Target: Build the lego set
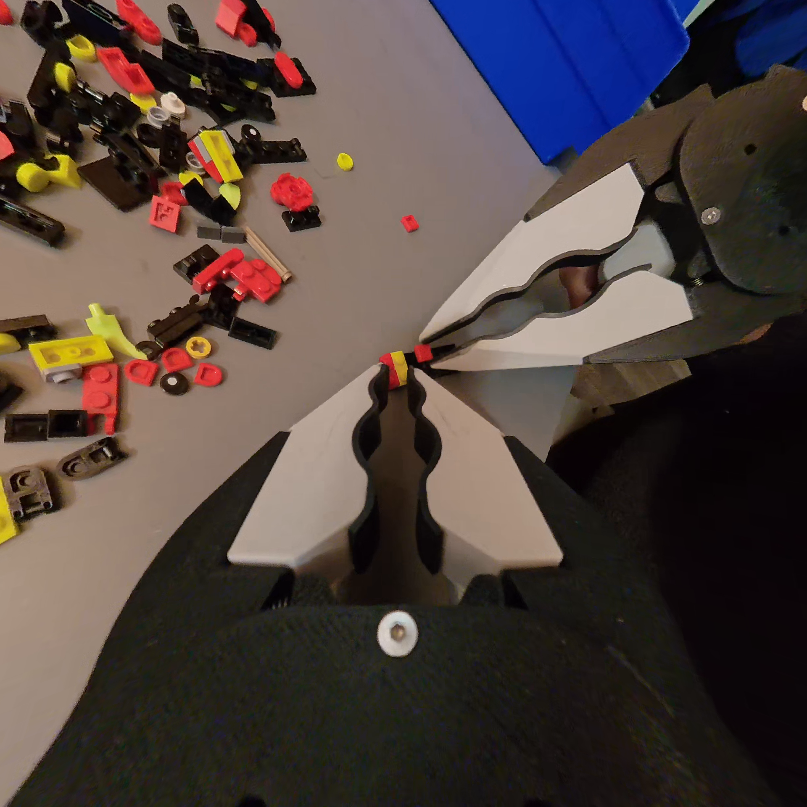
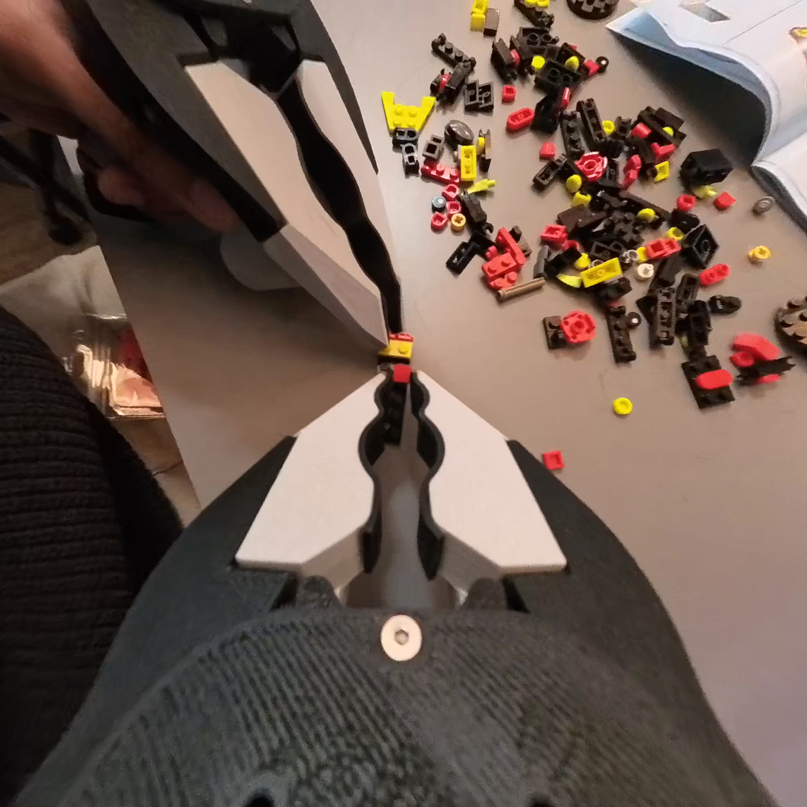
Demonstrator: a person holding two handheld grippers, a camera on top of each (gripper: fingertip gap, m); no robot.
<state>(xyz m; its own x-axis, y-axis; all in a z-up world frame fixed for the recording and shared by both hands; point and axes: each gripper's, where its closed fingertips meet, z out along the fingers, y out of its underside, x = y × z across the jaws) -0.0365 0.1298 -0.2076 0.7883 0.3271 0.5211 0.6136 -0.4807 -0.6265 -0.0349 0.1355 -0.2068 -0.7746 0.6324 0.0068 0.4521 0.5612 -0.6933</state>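
My left gripper (image 1: 396, 376) is shut on a small red and yellow brick stack (image 1: 394, 367) at its fingertips. My right gripper (image 2: 399, 379) is shut on a long black piece (image 2: 393, 415) that carries a small red tile (image 2: 401, 374) at its front end. The two held pieces meet tip to tip above the grey table (image 1: 371, 270), touching or nearly so. In the left wrist view the right gripper (image 1: 430, 351) comes in from the right. In the right wrist view the left gripper (image 2: 395, 338) comes in from the upper left with the stack (image 2: 396, 349).
A pile of loose black, red and yellow pieces (image 1: 144, 183) covers the table's left side and also shows in the right wrist view (image 2: 611, 209). A blue bin (image 1: 563, 65) stands at the back. An open instruction booklet (image 2: 733, 56) lies far right. A hand (image 2: 131, 166) holds the left gripper. Both grippers' tips are close together, under 4 cm apart.
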